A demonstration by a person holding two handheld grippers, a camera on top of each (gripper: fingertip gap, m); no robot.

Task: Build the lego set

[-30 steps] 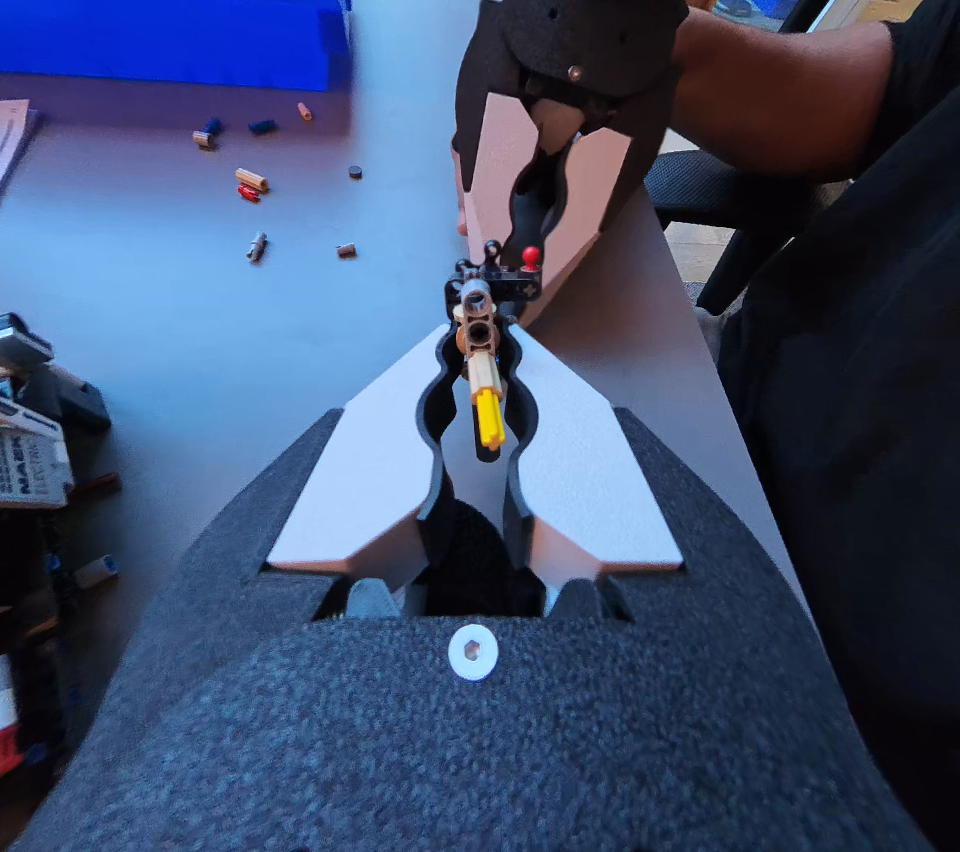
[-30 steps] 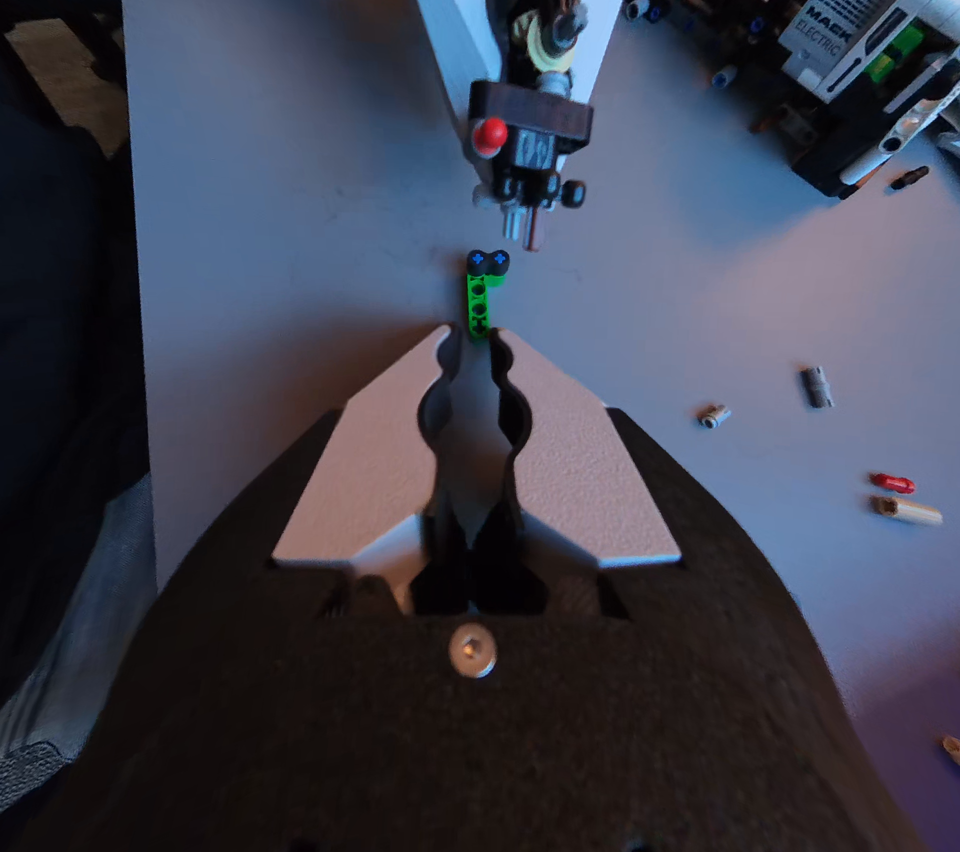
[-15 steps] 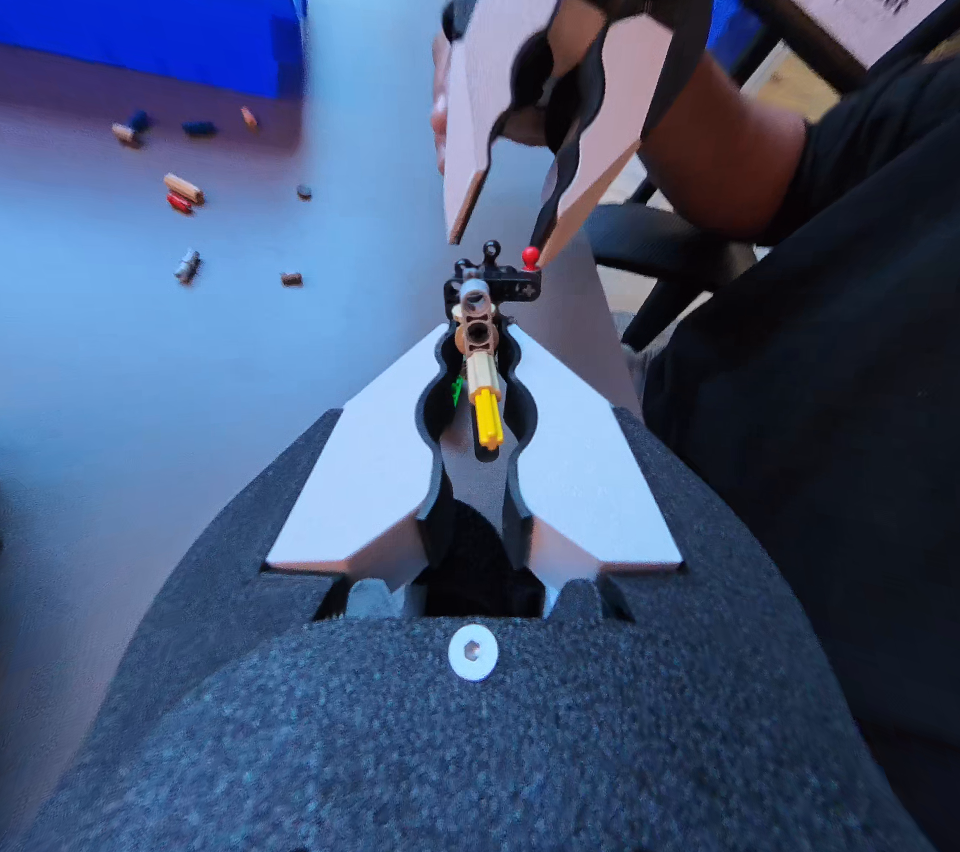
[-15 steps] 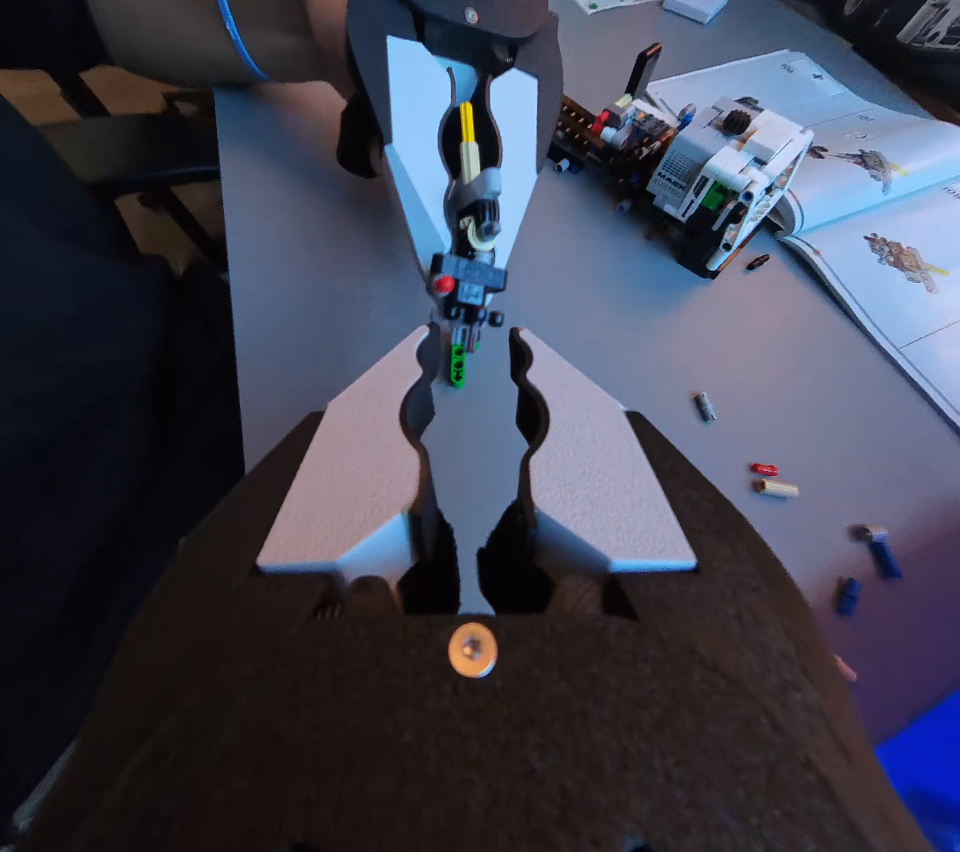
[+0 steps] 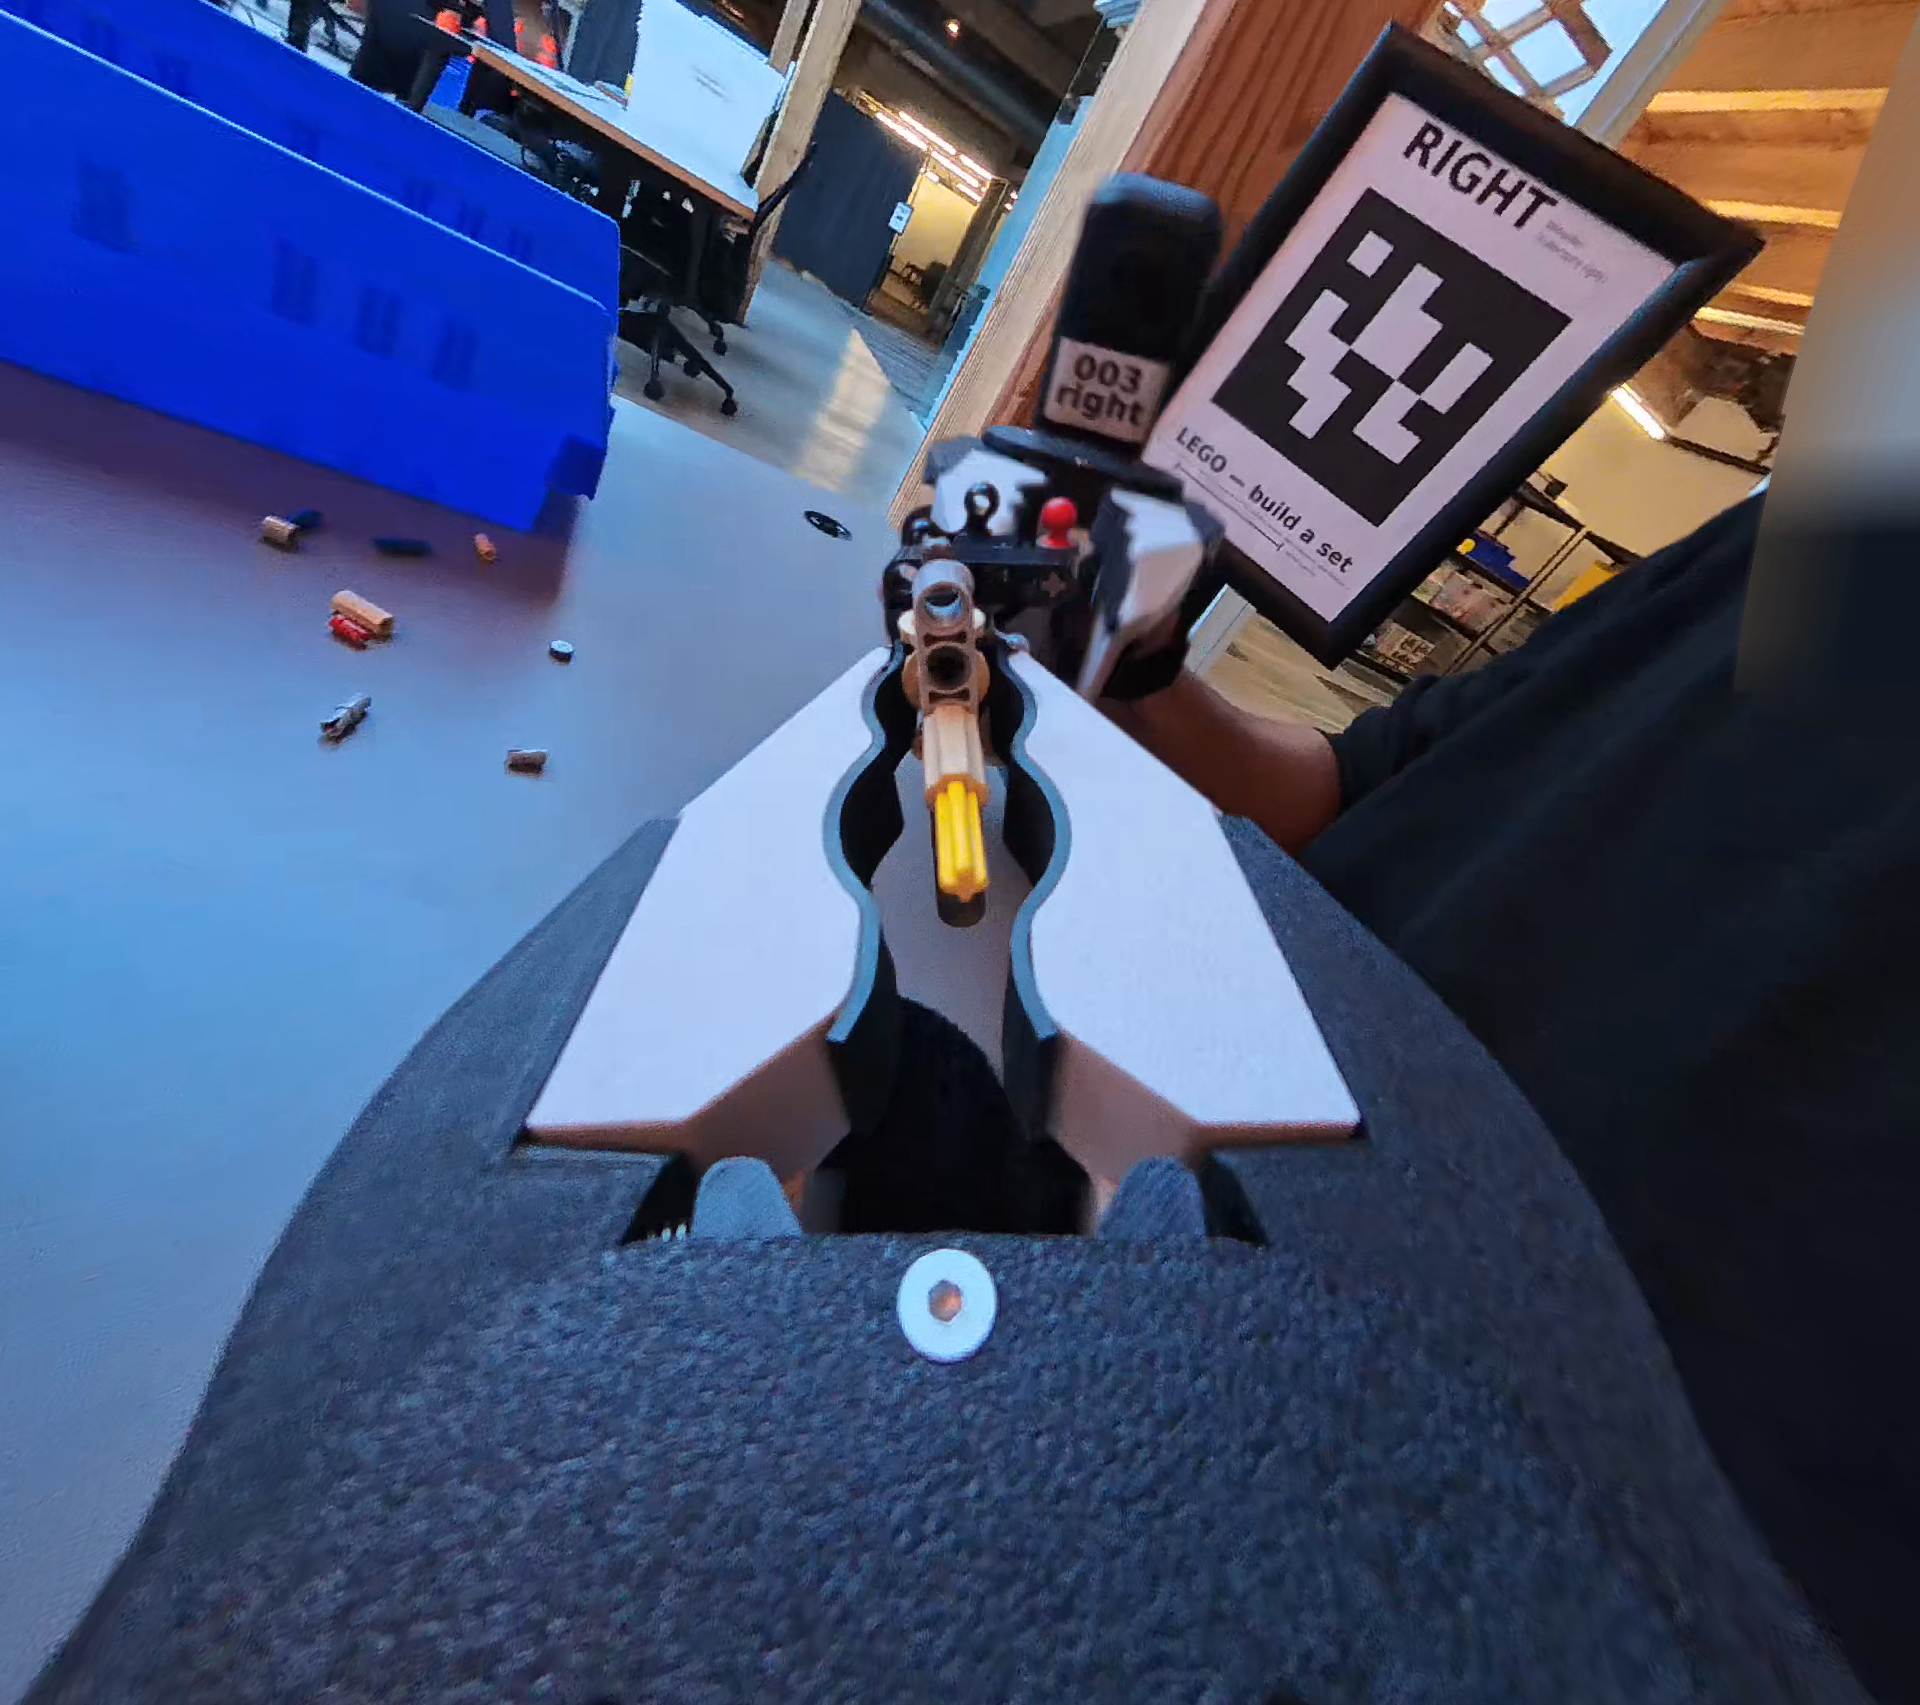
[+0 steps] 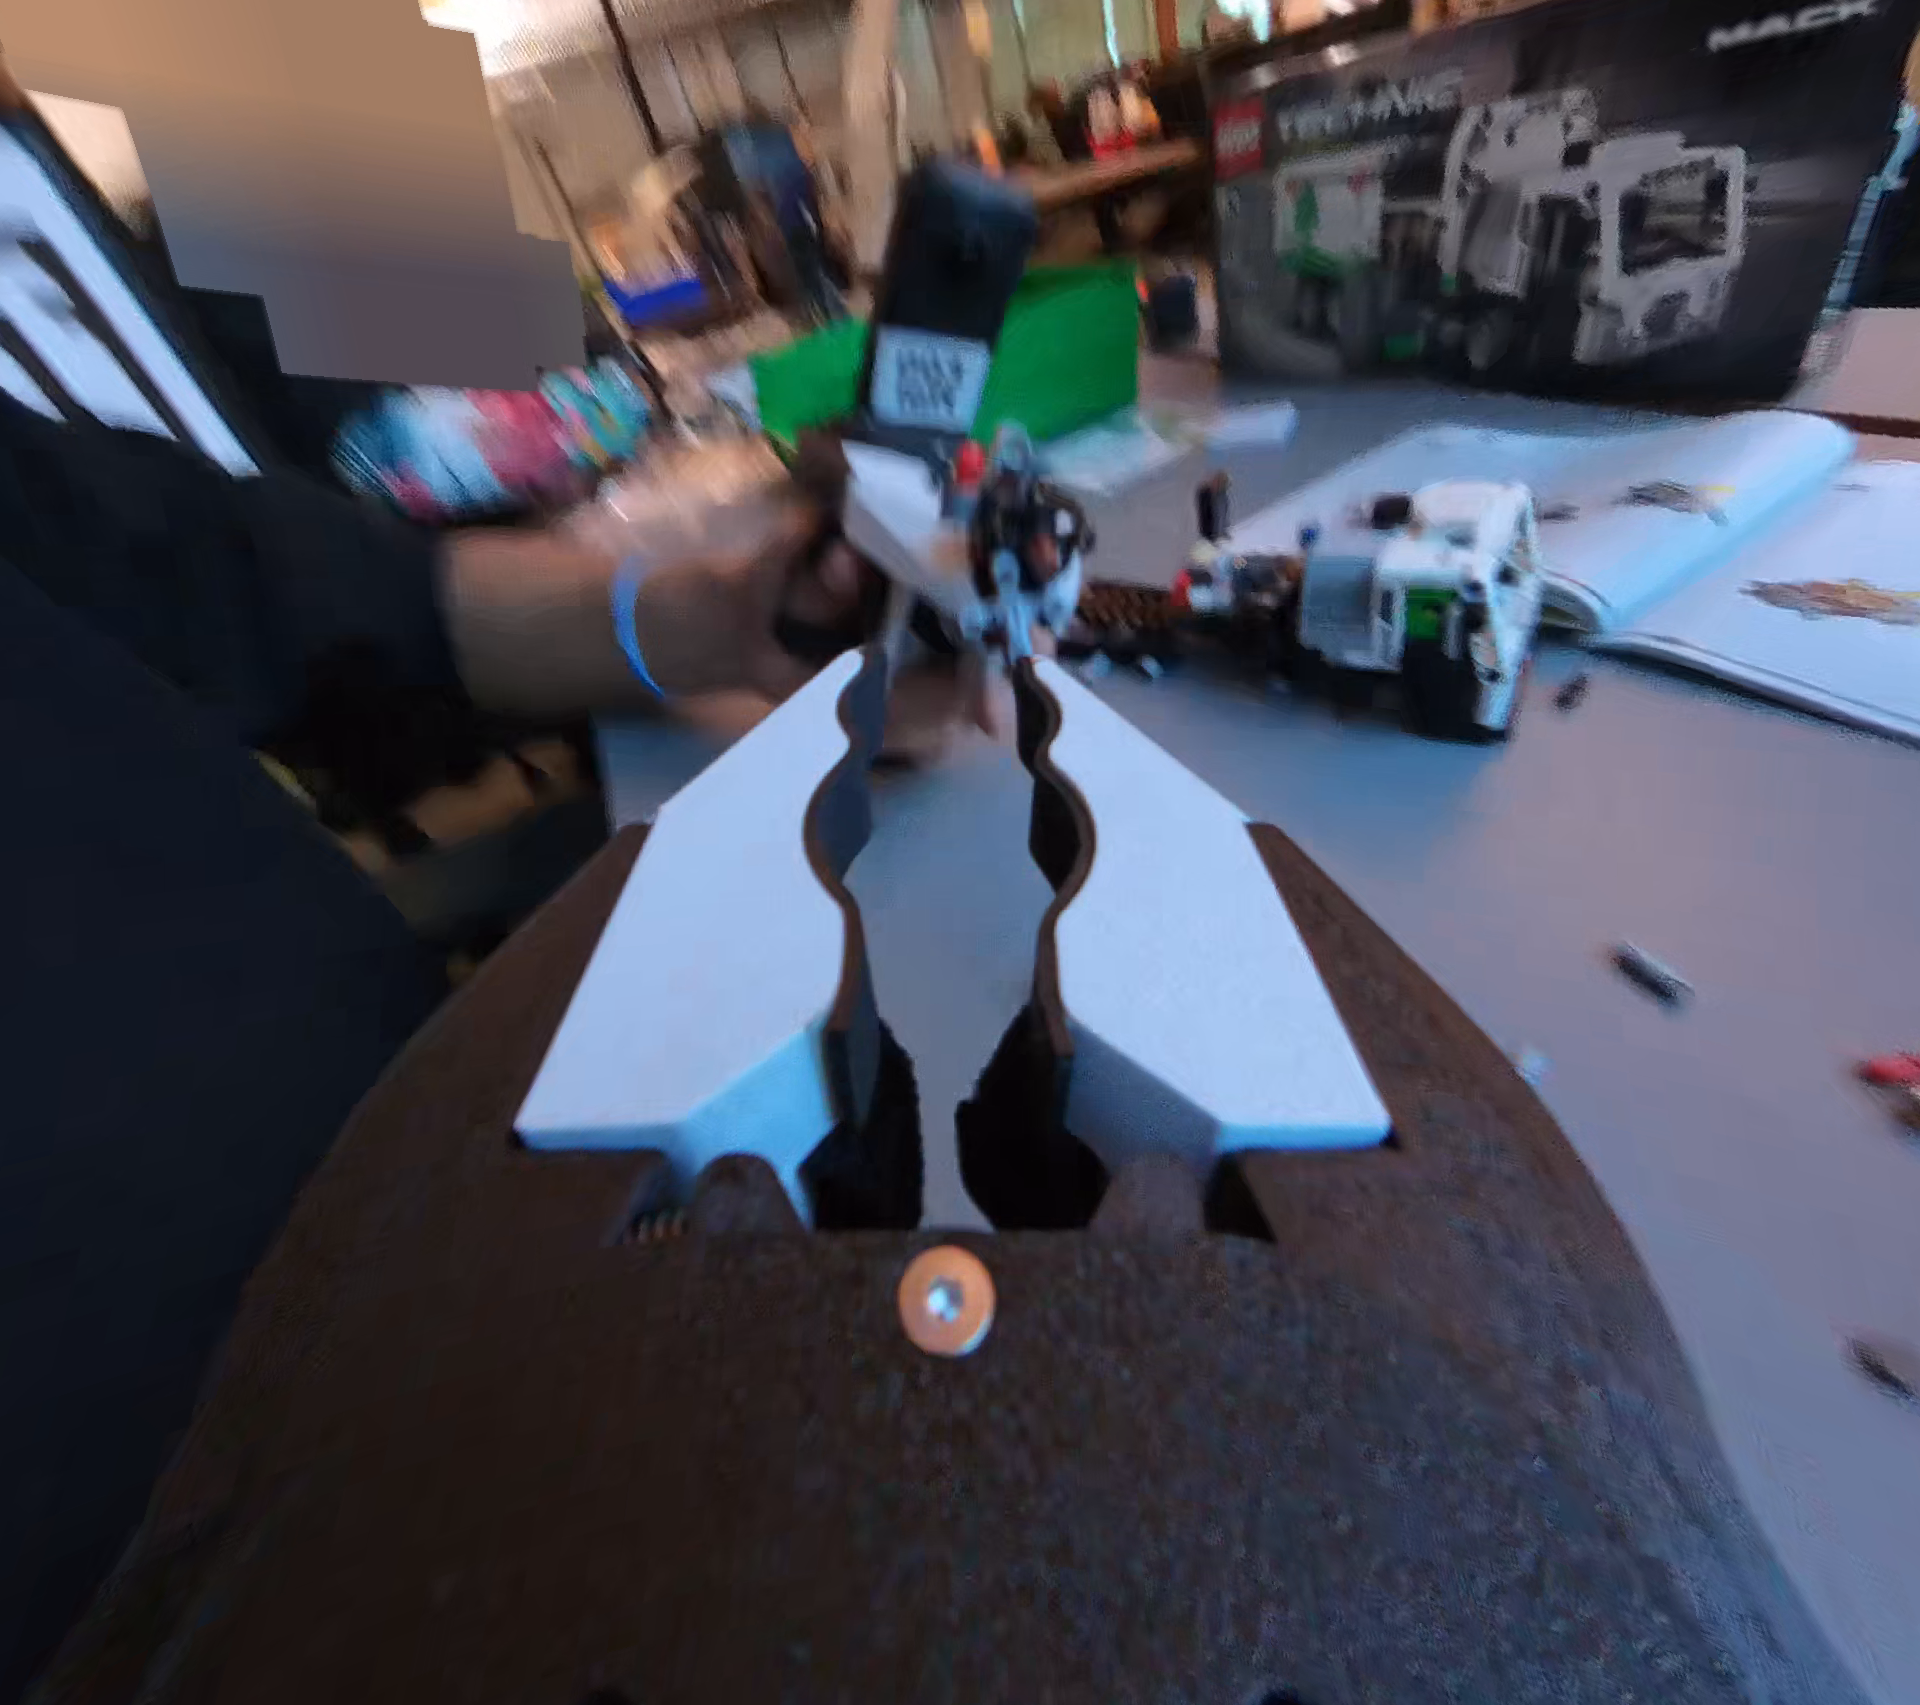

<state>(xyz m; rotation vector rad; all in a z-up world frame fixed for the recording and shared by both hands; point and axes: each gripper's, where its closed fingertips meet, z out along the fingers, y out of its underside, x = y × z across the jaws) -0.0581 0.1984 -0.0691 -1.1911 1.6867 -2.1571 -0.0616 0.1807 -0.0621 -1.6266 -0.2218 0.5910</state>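
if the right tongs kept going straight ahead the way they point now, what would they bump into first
Most likely the small lego assembly held in the left tongs, which sits right off the tips of the open right tongs. The picture is blurred, so the depth is uncertain.

Both cams ride low on their grippers, looking forward along the fingers at a shallow angle over the grey table (image 5: 260, 876). The left wrist view faces the blue bins (image 5: 291, 284) at the far left, with the right gripper (image 5: 1101, 575) close in front. The right wrist view faces the opposite way, toward the half-built truck (image 6: 1423, 606) and open manual (image 6: 1714, 575), pretty blurry, with the left gripper (image 6: 997, 616) close ahead. Both views share the small lego assembly (image 5: 951, 668) between the grippers and the loose pieces (image 5: 358, 616) on the table.
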